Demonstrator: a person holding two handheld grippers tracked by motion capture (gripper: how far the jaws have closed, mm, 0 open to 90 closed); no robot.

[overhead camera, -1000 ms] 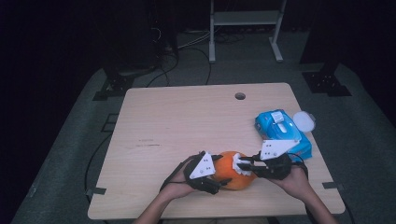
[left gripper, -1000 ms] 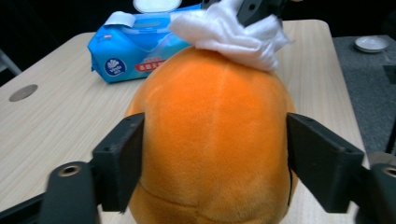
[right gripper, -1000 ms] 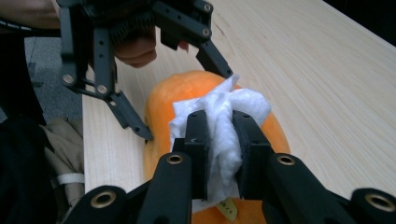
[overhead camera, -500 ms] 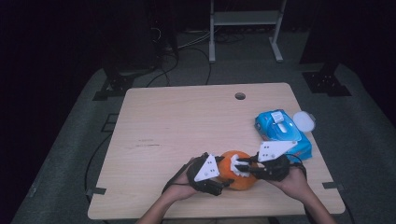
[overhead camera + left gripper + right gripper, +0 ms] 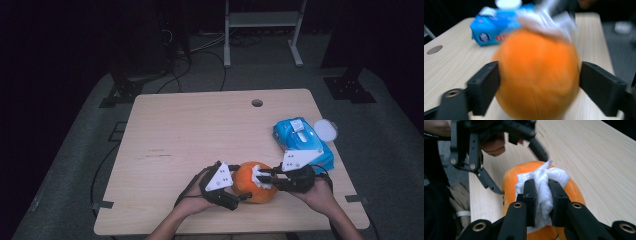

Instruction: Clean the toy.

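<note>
Nearest you, the round orange ball [image 5: 255,182] sits on the pale wooden table [image 5: 200,130] close to its front edge, between your two tools. Your left gripper [image 5: 236,195] has just been opening: in the left gripper view its black jaws flank the ball [image 5: 536,75], one pad [image 5: 486,87] about touching the ball's side and the other standing slightly off, so the hold is loosened rather than firm. Against the earlier frames, the ball sits a little further toward the right gripper, and the left tool has come with it.

Your right gripper [image 5: 541,202] is nearly closed, pinching a crumpled white wipe [image 5: 544,187] and pressing it onto the top of the ball, on the side away from the left tool. That suggests you are wiping the ball and re-gripping to turn a fresh face upward; with the left jaws slack, the ball could roll under the wipe's push.

Beyond the ball, to its right, lies the blue wipes pack [image 5: 300,142], with its round white lid [image 5: 326,129] open at the far end.
</note>
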